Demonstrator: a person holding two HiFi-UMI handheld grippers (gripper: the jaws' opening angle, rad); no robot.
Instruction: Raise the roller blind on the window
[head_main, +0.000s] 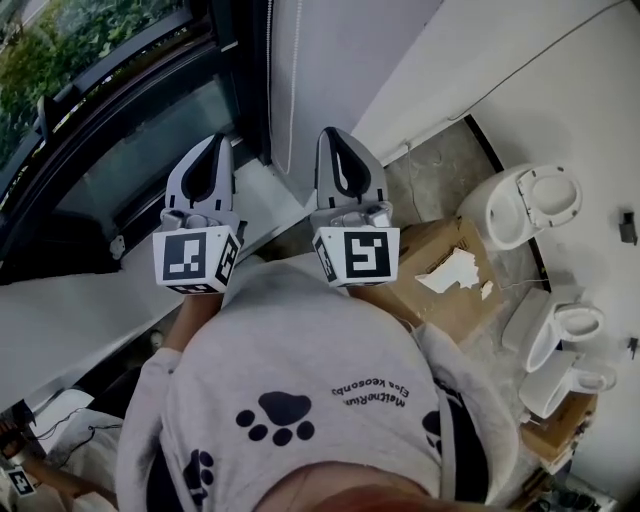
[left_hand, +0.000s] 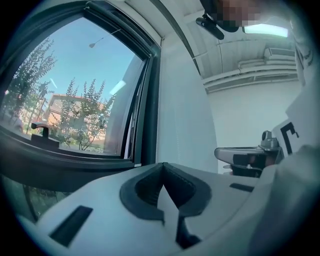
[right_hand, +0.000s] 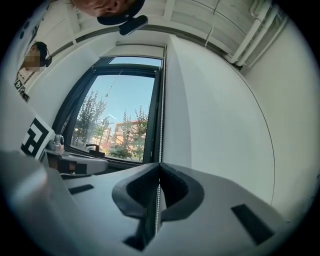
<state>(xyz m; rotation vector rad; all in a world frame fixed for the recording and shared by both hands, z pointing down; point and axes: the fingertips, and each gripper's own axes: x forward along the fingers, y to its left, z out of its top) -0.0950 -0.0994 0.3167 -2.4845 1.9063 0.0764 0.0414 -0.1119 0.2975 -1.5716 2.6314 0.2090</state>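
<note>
The window takes the left, its glass bare of fabric. The blind seems to be the white bar across the window's top. It is small and lens-warped, so I cannot tell how much is wound up. The left gripper points level beside the frame, jaws together with nothing between them. To its right, the right gripper is pinched on the chain, which hangs straight down the frame's right edge and passes between the pads.

The chain looks thin, light and limp, with small slick beads. It can only be pulled, never pushed, so it is best nipped square across the beads, each grip close to the last. The blind itself is probably light, though its clutch may drag.

The chain's lower loop is hidden behind the gripper bodies. Only one strand shows, so which strand raises the blind is unclear. In the head view the chain is a faint line at best.
</note>
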